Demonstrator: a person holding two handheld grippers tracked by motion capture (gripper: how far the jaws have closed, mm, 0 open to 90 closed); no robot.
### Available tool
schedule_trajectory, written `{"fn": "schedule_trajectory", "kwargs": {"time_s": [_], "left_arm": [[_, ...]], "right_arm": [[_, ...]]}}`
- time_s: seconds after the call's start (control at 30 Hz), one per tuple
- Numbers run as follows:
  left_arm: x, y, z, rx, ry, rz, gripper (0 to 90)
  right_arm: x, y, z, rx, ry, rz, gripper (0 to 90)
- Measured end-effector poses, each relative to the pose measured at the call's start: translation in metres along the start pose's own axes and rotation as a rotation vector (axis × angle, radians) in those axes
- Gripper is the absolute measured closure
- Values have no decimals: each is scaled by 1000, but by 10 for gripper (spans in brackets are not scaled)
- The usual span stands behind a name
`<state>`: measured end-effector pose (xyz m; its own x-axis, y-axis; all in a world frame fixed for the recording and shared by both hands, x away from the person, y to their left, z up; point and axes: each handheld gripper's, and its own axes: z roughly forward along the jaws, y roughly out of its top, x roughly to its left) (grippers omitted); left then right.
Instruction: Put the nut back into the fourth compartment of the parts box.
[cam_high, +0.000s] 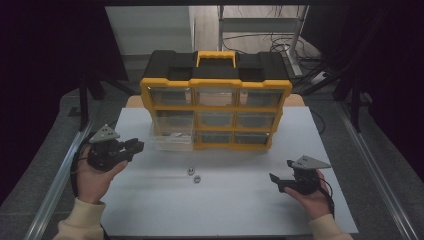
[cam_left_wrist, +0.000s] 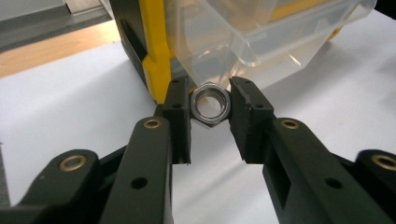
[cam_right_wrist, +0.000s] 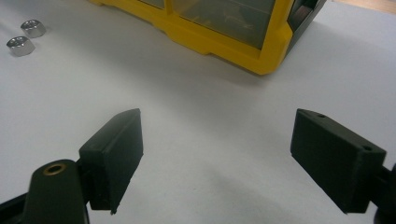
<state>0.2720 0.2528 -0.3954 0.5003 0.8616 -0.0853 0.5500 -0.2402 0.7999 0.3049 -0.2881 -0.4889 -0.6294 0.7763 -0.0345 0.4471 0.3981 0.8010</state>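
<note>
Left tongs (cam_left_wrist: 210, 105) clamped on a steel nut (cam_left_wrist: 211, 103) at centre frame, just before the pulled-out clear drawer (cam_left_wrist: 261, 32) for dropping in; right tongs (cam_right_wrist: 217, 154) apart, idle over the counter (cam_right_wrist: 196, 93), loose nuts (cam_right_wrist: 21, 45) upper left.

You had the organizer (cam_high: 216, 100) standing at the table's (cam_high: 230, 210) far side, one drawer (cam_high: 172, 140) pulled out at its lower left. Two nuts (cam_high: 194, 175) lay just before it; a third nut (cam_left_wrist: 211, 104) sat between your left gripper's (cam_high: 134, 147) jaws, beside that drawer.
</note>
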Motion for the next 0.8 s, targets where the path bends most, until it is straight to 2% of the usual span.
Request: {"fn": "schedule_trajectory", "kwargs": {"time_s": [0.17, 0.3, 0.8], "left_arm": [[2, 11, -6, -18, 12, 9, 702], [2, 18, -8, -34, 6, 10, 703], [-10, 38, -11, -68, -13, 38, 702]], "right_arm": [[0, 0, 0, 1, -1, 0, 175], [0, 0, 0, 1, -4, 3, 175], [-1, -1, -1, -1, -7, 3, 174]]}}
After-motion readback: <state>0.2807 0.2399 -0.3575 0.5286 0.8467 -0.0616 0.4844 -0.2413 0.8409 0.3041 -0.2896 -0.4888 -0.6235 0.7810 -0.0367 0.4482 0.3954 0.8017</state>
